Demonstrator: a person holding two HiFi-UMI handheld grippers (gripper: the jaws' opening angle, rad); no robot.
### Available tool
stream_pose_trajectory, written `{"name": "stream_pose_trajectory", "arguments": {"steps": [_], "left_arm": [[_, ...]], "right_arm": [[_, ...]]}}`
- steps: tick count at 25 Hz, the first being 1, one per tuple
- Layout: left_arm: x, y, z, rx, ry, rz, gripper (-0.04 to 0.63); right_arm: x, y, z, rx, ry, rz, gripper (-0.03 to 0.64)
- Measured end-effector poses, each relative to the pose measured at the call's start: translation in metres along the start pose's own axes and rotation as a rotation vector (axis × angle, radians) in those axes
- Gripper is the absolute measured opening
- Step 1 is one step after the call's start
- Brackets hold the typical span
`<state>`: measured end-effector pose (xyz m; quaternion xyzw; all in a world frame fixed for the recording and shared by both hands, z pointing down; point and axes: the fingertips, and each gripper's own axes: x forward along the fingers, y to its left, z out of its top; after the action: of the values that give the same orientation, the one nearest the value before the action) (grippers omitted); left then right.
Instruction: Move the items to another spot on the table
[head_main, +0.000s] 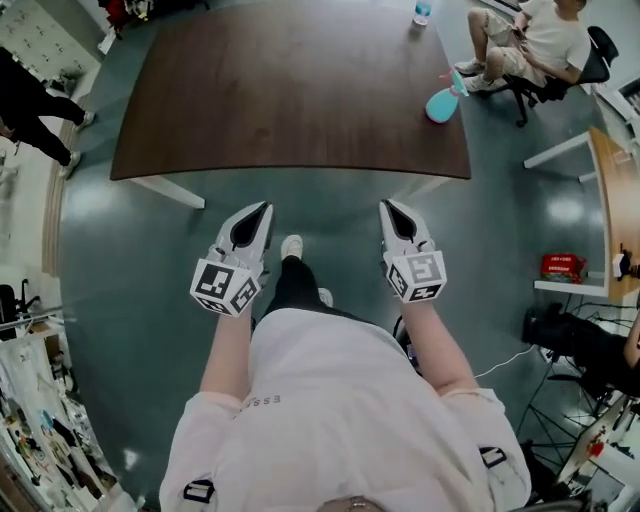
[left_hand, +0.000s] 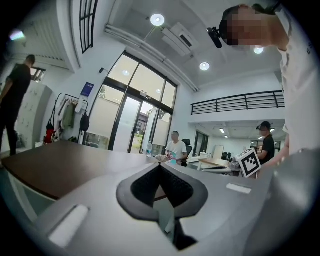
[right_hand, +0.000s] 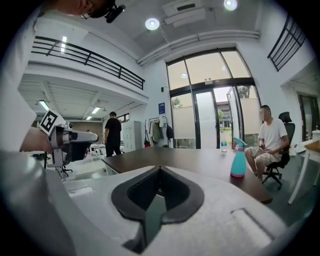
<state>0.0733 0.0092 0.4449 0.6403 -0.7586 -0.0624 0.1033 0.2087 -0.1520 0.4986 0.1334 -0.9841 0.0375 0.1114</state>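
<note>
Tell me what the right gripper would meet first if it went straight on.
Probably the near edge of the table; nothing stands between it and the right gripper. The height is unclear.

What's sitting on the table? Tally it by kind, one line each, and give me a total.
Teal spray bottle: 1
Clear water bottle: 1
Total on the table: 2
</note>
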Motion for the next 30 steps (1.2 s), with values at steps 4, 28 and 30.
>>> {"name": "stream_pose_trajectory", "arguments": {"steps": [4, 28, 30], "left_arm": [[-0.038, 0.02, 0.003, 0.001, -0.014, 0.05, 0.015], [-0.115, 0.11, 0.014, -0.029, -0.002, -0.026, 0.015], [-0.115, 0.113, 0.013, -0.031, -0.002, -0.027, 0.015]], "right_arm": [[0.005, 0.039, 0.01, -0.037, -0.023, 0.032, -0.009], [0.049, 0.159, 0.017, -0.025, -0.023, -0.027, -0.009], [0.051, 0.159, 0.018, -0.029, -0.022, -0.029, -0.009]]}}
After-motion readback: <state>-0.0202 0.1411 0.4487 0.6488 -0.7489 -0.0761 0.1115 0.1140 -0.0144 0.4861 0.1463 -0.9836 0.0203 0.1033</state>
